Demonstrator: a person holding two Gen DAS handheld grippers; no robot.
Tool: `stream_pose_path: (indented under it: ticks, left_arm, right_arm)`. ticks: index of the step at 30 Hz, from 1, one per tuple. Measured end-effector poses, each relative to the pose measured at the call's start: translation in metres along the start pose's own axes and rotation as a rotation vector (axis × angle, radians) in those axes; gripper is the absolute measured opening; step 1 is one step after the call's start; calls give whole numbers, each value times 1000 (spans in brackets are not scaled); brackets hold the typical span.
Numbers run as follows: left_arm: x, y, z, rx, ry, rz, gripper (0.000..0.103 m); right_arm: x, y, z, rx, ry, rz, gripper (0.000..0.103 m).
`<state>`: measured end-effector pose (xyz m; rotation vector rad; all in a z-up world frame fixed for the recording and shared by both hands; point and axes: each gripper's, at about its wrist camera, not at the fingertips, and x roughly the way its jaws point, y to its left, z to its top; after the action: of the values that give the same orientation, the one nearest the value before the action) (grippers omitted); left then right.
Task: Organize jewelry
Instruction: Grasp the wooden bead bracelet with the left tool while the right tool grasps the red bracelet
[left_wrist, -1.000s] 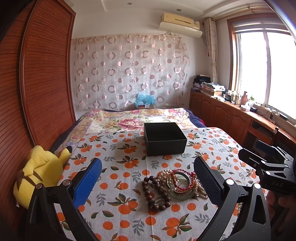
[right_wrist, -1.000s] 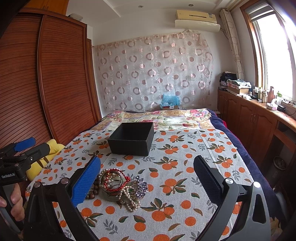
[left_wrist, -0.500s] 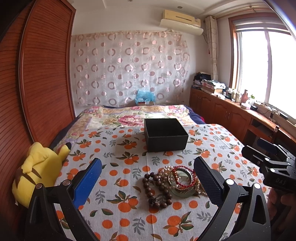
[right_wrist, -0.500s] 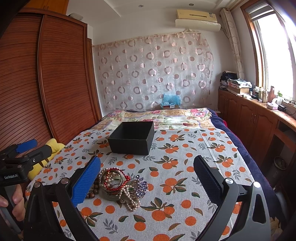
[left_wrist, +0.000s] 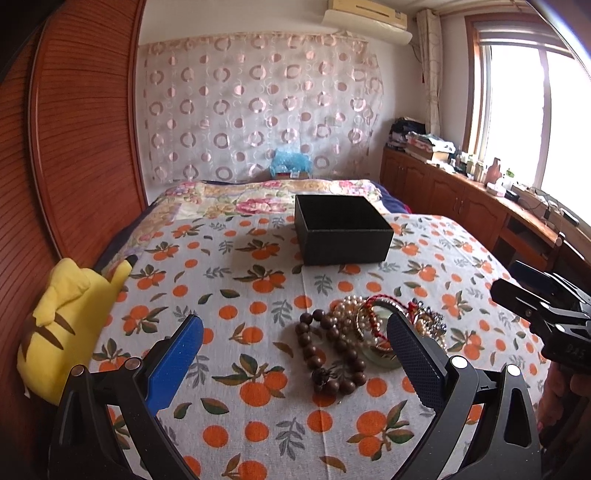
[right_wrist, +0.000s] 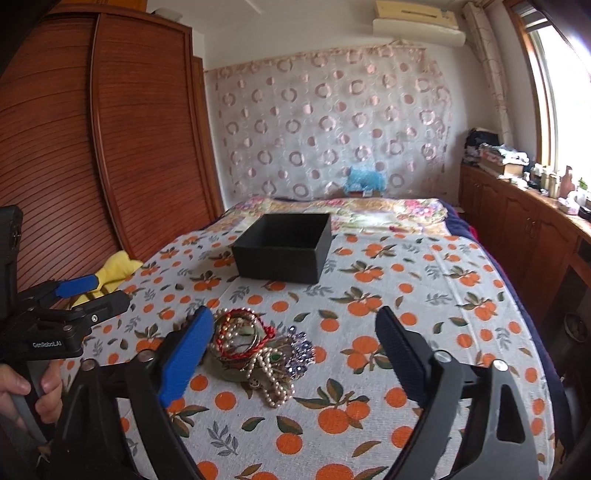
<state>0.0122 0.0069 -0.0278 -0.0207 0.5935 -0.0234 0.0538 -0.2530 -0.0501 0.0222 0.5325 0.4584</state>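
Hovering: both claws (left_wrist: 295, 347) (right_wrist: 295, 332) wide open (empty) | brown beads (left_wrist: 328, 354) likely hidden in right view

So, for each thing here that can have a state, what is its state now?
Left gripper: open, holding nothing.
Right gripper: open, holding nothing.
Black box: no lid, looks empty, upright on the bedspread.
Jewelry pile: tangled heap on the bedspread, outside the box.
Brown bead bracelet: lying flat at the pile's edge.
Yellow plush toy: lying at the bed's edge.
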Motion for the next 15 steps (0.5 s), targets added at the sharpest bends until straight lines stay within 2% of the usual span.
stream_pose_path:
  ticks: [10,15]
  left_arm:
    - [24,6,-12,25,92,-24,96]
    - [38,8,-20,31,141,-44,96]
  right_arm:
    - [54,7,-3,-36,167,117,62]
    - [80,6,-6,-23,235,157,55]
